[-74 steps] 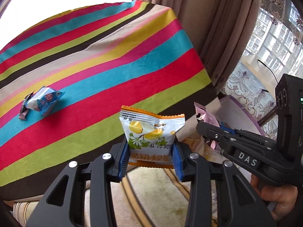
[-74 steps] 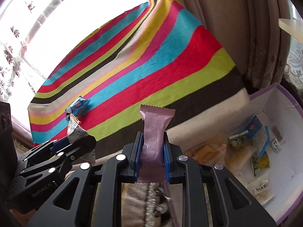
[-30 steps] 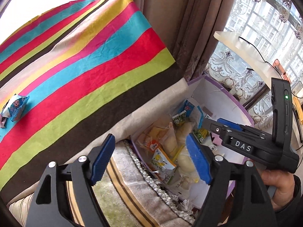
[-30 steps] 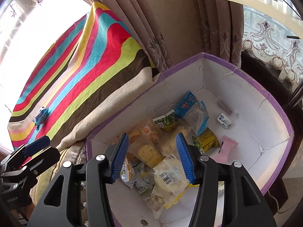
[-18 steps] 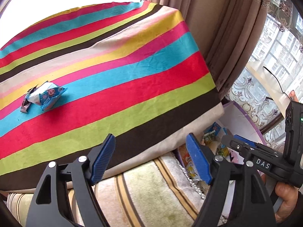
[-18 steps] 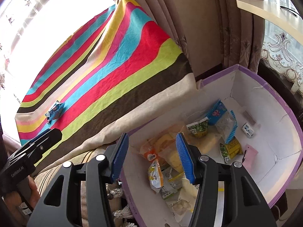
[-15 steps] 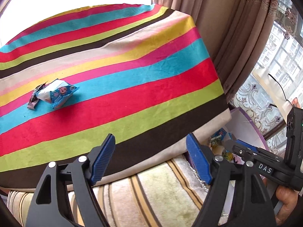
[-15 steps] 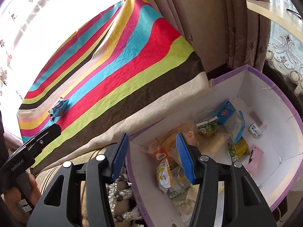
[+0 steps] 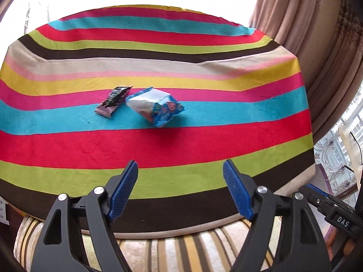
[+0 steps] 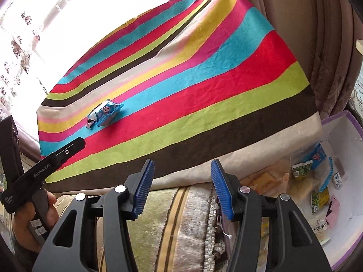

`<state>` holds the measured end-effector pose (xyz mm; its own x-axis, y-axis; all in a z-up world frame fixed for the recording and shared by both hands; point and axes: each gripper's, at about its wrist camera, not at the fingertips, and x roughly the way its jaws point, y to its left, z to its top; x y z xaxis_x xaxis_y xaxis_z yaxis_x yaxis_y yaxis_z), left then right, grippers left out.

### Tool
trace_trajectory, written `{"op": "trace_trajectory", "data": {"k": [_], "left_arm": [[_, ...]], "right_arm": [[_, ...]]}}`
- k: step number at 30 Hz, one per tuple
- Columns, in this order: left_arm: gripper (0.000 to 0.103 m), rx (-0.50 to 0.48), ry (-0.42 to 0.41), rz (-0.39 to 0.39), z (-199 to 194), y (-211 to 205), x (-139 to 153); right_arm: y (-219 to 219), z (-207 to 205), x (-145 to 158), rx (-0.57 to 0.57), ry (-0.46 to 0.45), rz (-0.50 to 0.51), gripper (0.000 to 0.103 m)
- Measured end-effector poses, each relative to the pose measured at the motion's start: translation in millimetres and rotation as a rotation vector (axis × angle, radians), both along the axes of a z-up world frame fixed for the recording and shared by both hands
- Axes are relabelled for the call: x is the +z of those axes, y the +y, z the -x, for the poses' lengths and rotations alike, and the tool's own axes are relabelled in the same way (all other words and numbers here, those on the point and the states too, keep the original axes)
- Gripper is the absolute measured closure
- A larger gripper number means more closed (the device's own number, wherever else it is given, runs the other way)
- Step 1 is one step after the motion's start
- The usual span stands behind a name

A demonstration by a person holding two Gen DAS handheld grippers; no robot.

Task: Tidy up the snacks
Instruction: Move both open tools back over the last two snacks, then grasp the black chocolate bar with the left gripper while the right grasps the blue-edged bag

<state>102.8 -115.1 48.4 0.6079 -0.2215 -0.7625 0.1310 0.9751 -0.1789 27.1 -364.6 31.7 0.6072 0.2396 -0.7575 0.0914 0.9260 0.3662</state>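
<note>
A blue snack packet [image 9: 156,107] and a small dark-and-pink bar wrapper [image 9: 113,102] lie side by side on the striped tablecloth [image 9: 204,147]. My left gripper [image 9: 180,190] is open and empty over the cloth's near edge, facing both. My right gripper [image 10: 182,188] is open and empty above a striped cushion, right of the left gripper [image 10: 68,151]. The blue packet [image 10: 106,112] lies far left in the right wrist view. A purple-rimmed white box [image 10: 354,122] at the right holds several snacks [image 10: 317,156].
Brown curtains [image 9: 317,34] hang beyond the table's right side. A striped cushion [image 10: 181,226] lies below the table's near edge. The box stands low, to the right of the table. Bright windows lie behind the table.
Both grippers dropped their snacks into the box and opened. They have since swung left, away from the box and toward the table; the two snacks now sit centred ahead of the left gripper.
</note>
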Motion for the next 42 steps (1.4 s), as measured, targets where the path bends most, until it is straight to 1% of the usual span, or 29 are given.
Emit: {"op": "trace_trajectory", "data": {"k": [1, 5, 7, 16, 23, 24, 27, 32, 36, 42], "left_arm": [[0.026, 0.014, 0.005, 0.009, -3, 8, -1], [0.026, 0.067, 0.014, 0.019, -12, 36, -6], [0.026, 0.091, 0.020, 0.021, -17, 50, -8], [0.026, 0.145, 0.035, 0.017, -38, 88, -19], [0.027, 0.134, 0.031, -0.006, -60, 97, -27], [0.031, 0.131, 0.026, -0.008, -64, 98, -28], [0.038, 0.123, 0.021, -0.012, -77, 102, -32], [0.045, 0.094, 0.013, -0.017, -99, 105, -39], [0.048, 0.044, 0.003, -0.023, -116, 102, -41], [0.048, 0.000, -0.016, -0.058, -136, 96, -45]], "right_arm": [[4, -2, 1, 0.005, -0.002, 0.002, 0.042], [17, -10, 2, 0.030, -0.004, 0.016, 0.038], [23, -14, 2, 0.041, -0.003, 0.024, 0.034], [51, -35, 3, 0.093, -0.004, 0.079, 0.025], [75, -53, 1, 0.152, -0.006, 0.101, 0.020], [80, -56, 0, 0.162, -0.006, 0.105, 0.020], [90, -64, -1, 0.188, -0.009, 0.117, 0.019], [110, -78, -1, 0.229, -0.026, 0.154, 0.017], [125, -85, 0, 0.275, -0.050, 0.196, 0.016], [145, -100, 1, 0.323, -0.085, 0.237, 0.016]]}}
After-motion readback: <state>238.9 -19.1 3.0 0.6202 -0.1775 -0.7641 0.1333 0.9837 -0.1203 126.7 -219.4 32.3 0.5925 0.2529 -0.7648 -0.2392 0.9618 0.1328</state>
